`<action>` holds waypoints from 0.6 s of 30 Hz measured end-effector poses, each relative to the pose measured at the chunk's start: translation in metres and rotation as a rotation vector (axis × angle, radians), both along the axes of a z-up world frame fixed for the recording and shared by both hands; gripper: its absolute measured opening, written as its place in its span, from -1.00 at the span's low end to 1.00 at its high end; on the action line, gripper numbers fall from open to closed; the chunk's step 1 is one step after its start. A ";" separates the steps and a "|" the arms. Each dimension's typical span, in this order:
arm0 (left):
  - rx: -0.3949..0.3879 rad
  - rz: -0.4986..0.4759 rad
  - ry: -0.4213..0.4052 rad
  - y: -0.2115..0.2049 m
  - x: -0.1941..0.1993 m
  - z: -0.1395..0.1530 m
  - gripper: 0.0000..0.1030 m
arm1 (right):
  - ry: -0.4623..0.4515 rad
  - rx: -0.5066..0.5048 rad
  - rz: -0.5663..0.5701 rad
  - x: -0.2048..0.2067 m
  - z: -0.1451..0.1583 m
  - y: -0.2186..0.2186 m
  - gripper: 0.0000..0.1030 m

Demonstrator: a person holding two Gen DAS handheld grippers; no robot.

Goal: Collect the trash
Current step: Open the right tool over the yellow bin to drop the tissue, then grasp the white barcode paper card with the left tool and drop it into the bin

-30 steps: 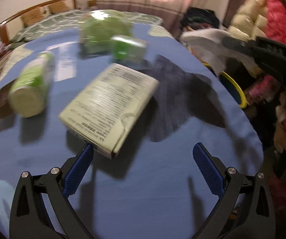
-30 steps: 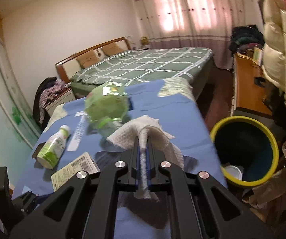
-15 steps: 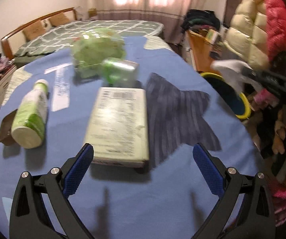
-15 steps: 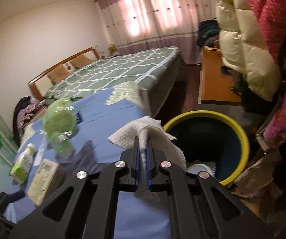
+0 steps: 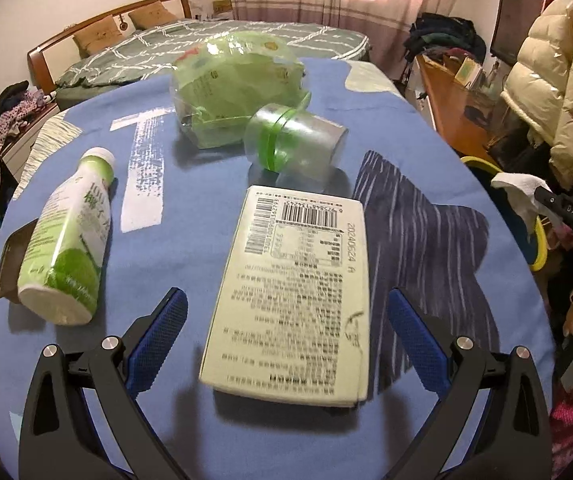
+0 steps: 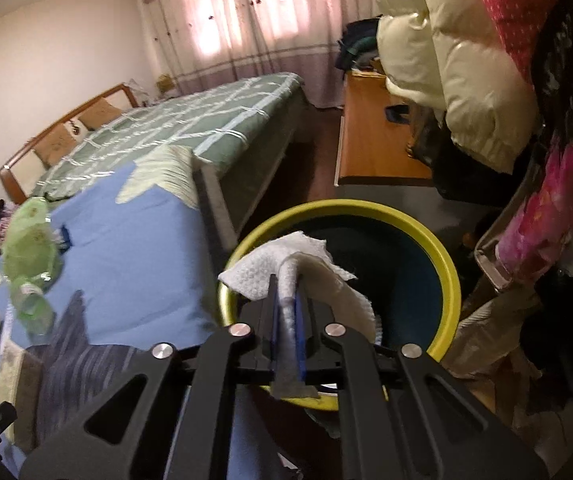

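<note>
Trash is the job here, and one piece of it — a crumpled white paper towel — is clamped between the closed fingers of the right gripper, held over the near rim of the round yellow-rimmed waste bin that stands on the floor beside the table. The step in hand looks like the drop: the towel hangs partly above the bin's dark inside, partly over its edge. The next move probably calls for carrying it a little further over the opening before the jaws part, or a loose corner may catch on the rim.

The left gripper hovers with its blue-padded fingers spread wide and empty, one on each side of the near end of a flat pale-green printed carton lying barcode-up — likely the next pickup. To its left lies a white and green plastic drink bottle on its side, touching a small brown tray. Beyond the carton sit a clear plastic cup with a green band, tipped over, and a crumpled green plastic bag just behind it.

All this rests on a blue tablecloth printed with a dark striped star. The room is a bedroom: a bed with a green checked cover, pink curtains, padded jackets hung at the right.
</note>
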State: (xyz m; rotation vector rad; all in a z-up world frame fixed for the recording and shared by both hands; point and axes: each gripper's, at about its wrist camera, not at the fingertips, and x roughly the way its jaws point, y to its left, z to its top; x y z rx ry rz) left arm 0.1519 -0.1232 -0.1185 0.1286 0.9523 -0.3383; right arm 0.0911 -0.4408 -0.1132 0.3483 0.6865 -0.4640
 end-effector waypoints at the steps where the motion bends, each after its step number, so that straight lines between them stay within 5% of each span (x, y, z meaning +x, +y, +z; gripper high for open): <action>1: 0.002 0.000 0.001 -0.001 0.002 -0.001 0.90 | 0.005 -0.003 -0.008 0.001 -0.001 0.000 -0.55; 2: 0.007 0.002 0.000 -0.001 0.006 -0.002 0.90 | 0.004 0.002 -0.014 0.002 -0.001 -0.002 -0.32; 4: 0.016 0.009 0.004 -0.002 0.013 -0.004 0.90 | -0.002 -0.007 -0.034 0.001 -0.001 -0.003 -0.17; 18: 0.042 -0.017 0.047 -0.004 0.033 -0.023 0.85 | 0.007 -0.032 -0.060 0.007 -0.001 0.001 -0.06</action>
